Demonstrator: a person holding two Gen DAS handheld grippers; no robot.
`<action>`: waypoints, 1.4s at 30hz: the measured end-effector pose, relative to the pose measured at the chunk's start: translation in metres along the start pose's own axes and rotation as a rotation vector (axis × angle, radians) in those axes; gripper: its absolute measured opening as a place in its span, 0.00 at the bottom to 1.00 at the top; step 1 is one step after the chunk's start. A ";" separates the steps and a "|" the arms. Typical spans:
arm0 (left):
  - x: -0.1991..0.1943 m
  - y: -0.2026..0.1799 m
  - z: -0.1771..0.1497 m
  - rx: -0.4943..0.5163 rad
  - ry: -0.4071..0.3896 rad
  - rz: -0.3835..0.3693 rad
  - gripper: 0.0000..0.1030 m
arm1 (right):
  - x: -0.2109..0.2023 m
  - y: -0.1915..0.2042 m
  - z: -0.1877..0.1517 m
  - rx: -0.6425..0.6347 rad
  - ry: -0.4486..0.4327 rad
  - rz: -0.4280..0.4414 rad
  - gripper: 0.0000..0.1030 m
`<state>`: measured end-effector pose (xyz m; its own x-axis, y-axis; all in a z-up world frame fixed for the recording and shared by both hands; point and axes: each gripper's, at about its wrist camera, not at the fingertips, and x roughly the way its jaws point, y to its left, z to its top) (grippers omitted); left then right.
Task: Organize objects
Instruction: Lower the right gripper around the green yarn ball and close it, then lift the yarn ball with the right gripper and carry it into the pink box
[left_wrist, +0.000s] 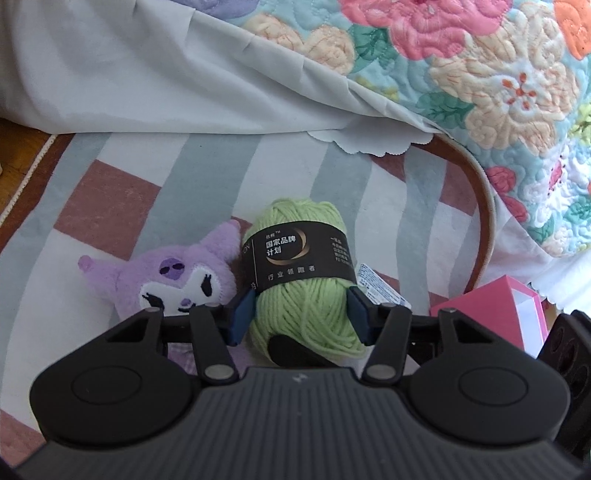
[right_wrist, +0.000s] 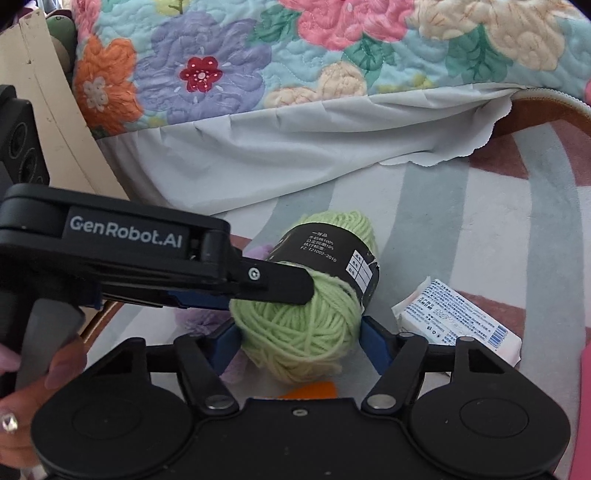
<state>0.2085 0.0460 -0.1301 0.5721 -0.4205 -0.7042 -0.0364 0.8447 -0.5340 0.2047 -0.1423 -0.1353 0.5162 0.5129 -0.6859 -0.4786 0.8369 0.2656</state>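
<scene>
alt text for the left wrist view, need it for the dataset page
The left gripper straddles a ball of light green yarn with a black paper band, its blue pads against the yarn's sides, on a striped rug. A purple plush toy lies left of the yarn, a pink box at right, a floral quilt behind.

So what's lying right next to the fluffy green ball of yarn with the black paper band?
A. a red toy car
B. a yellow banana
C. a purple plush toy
C: a purple plush toy lies on the striped rug beside the green ball of yarn.
</scene>
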 end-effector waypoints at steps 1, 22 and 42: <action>0.001 0.000 -0.001 -0.001 -0.002 -0.002 0.51 | 0.002 0.000 -0.001 0.004 0.000 -0.003 0.70; -0.022 -0.024 -0.024 0.080 -0.012 -0.037 0.41 | -0.035 0.034 -0.009 -0.245 -0.042 -0.175 0.56; -0.065 -0.066 -0.048 0.197 0.014 -0.006 0.40 | -0.092 0.050 -0.023 -0.271 -0.086 -0.170 0.55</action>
<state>0.1343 0.0018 -0.0713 0.5603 -0.4295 -0.7083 0.1294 0.8900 -0.4373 0.1165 -0.1520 -0.0742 0.6575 0.3939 -0.6423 -0.5461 0.8365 -0.0460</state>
